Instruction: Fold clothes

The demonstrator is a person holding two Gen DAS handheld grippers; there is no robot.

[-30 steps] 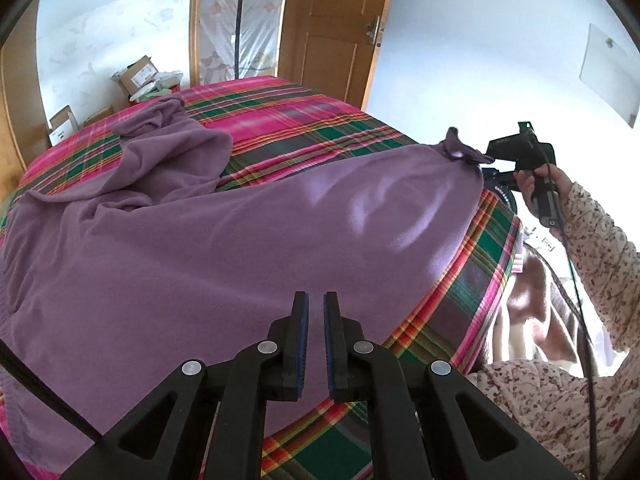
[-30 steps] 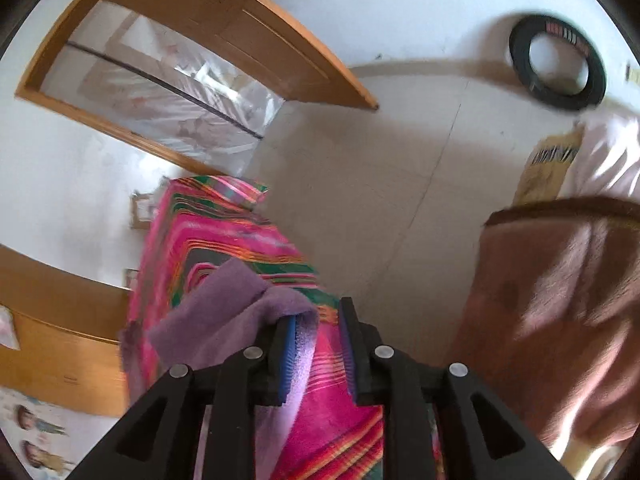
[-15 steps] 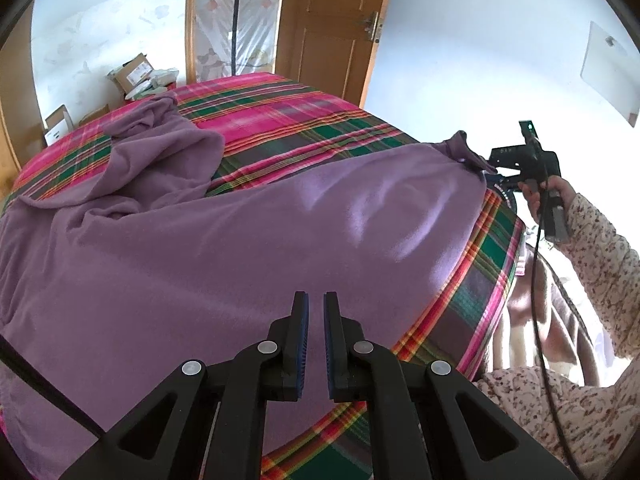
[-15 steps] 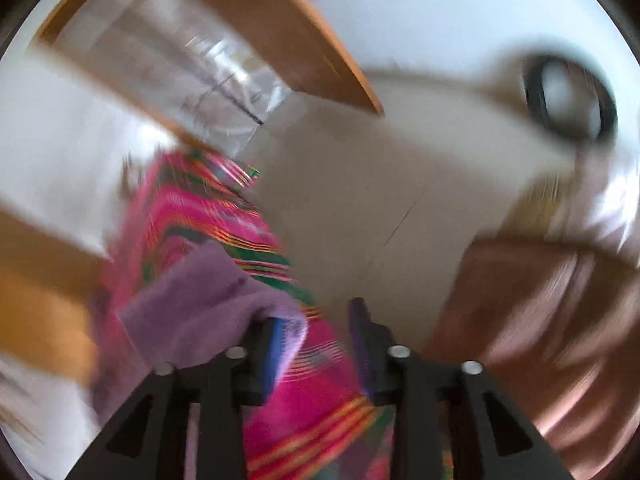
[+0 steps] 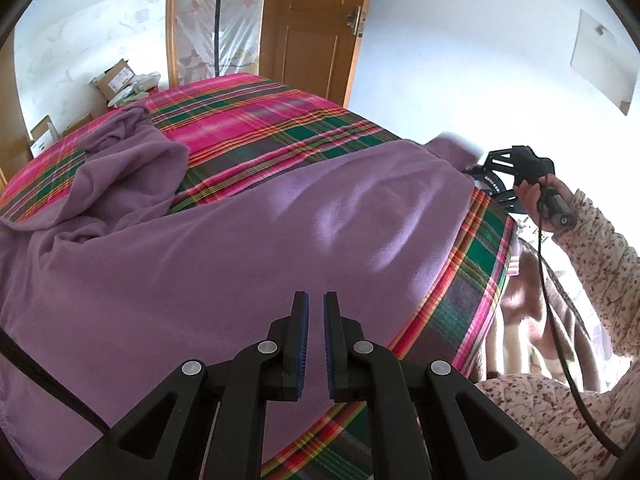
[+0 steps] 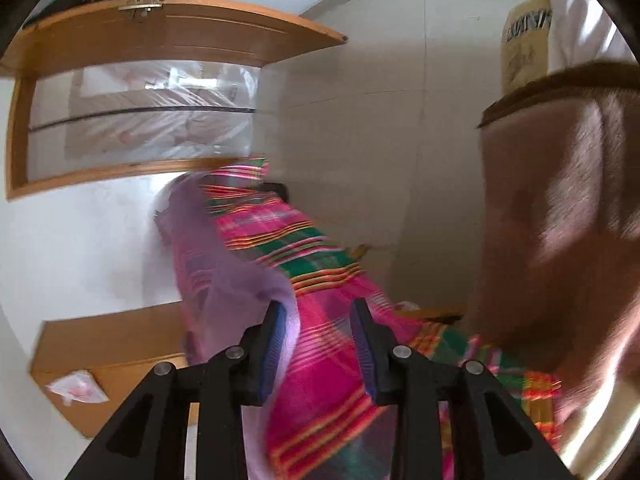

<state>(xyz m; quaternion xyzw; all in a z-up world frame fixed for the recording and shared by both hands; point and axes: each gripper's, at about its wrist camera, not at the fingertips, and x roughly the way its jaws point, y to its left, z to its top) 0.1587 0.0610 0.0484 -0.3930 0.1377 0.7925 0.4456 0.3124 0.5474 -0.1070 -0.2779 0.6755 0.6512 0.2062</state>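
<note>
The left hand-held gripper [image 5: 313,300], its jaws nearly together on nothing, hovers over the purple fleece garment [image 5: 240,248] spread on the plaid-covered bed [image 5: 256,120], its long axis running lower left to upper right. The right hand-held gripper [image 6: 320,308] gapes apart, fleece edge brushing one pad.

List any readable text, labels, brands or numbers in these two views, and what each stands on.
None can be read.
Cardboard boxes beside the bed: labels too small.
Yellow sack by the wall: dark print, blurred.
Right claw's round part, seen from the left wrist: lettering too small.
Left claw: no markings.
</note>
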